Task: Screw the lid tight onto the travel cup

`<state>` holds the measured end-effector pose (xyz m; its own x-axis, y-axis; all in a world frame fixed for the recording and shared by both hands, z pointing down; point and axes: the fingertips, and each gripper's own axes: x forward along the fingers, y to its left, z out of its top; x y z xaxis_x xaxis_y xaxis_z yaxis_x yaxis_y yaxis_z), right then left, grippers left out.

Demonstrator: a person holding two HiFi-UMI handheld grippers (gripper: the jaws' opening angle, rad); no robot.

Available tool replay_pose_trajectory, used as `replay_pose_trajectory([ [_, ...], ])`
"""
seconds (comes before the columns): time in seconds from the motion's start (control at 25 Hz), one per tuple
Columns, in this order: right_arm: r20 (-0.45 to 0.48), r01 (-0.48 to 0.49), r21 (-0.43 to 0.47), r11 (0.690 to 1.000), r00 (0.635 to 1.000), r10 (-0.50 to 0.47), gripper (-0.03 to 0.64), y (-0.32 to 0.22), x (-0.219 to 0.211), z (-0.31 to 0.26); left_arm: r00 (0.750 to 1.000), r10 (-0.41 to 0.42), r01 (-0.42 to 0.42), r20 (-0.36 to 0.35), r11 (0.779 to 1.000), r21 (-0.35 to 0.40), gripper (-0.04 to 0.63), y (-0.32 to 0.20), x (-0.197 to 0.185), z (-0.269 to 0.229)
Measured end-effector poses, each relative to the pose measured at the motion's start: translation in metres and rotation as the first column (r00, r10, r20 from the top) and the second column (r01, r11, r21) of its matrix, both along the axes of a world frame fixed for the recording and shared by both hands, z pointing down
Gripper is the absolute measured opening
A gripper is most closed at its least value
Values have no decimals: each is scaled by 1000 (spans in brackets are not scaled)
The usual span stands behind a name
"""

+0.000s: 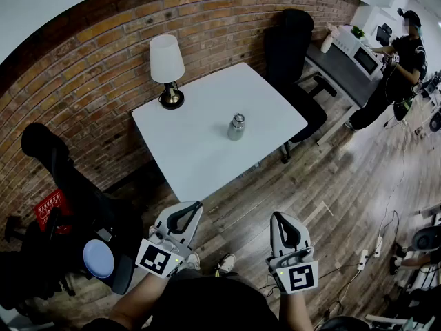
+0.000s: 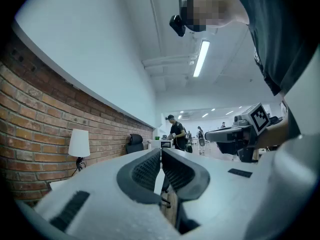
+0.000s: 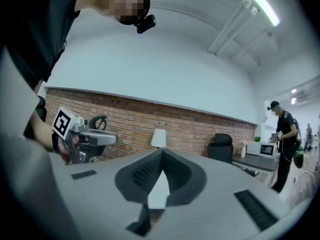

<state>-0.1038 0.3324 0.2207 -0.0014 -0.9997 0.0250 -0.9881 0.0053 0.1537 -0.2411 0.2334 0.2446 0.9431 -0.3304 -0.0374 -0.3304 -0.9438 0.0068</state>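
Closest in, the left gripper [image 1: 196,206] and the right gripper [image 1: 278,216] are held level over the wooden floor [image 1: 331,198], well short of the counter's [image 1: 200,143] near edge. The left gripper's fingers [image 2: 145,171] are pressed together with nothing between them, and so are the right gripper's fingers [image 3: 142,171].

The travel cup [image 1: 236,127] stands upright on the white counter, alone near its middle and a little toward the right edge, with the lid [image 1: 238,118] sitting on top; whether it is screwed down cannot be told. A white-shaded lamp [image 1: 167,67] stands at the far left corner. A black office chair [image 1: 289,43] is behind the far edge, and another person [image 1: 403,57] stands by a microwave [image 1: 365,59] at the far right.
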Motion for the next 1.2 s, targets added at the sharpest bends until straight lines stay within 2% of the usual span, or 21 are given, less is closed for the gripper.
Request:
replay_pose_trajectory([
  [0.12, -2, 1, -6, 1000, 1000, -1, 14, 2, -1, 4, 1000, 4, -4, -3, 1000, 1, 32, 1, 3, -1],
  [0.32, 5, -3, -5, 1000, 1000, 3, 14, 11, 3, 6, 999, 16, -13, -29, 994, 110, 32, 7, 7, -7],
  [0.44, 15, 5, 2, 1000, 1000, -5, 14, 18, 9, 5, 1000, 13, -11, -20, 995, 99, 32, 15, 12, -6],
  [0.6, 63, 62, 44, 997, 996, -64, 14, 28, 16, 1, 1000, 0, 1, -10, 996, 92, 32, 23, 23, -4],
  [0.96, 53, 100, 14, 995, 994, -100, 14, 50, 43, 20, 999, -38, 40, -18, 996, 79, 32, 38, 49, 2],
  [1.2, 69, 132, -15, 991, 989, -131, 14, 42, 55, 30, 998, -66, 66, -1, 997, 49, 32, 32, 56, 12],
])
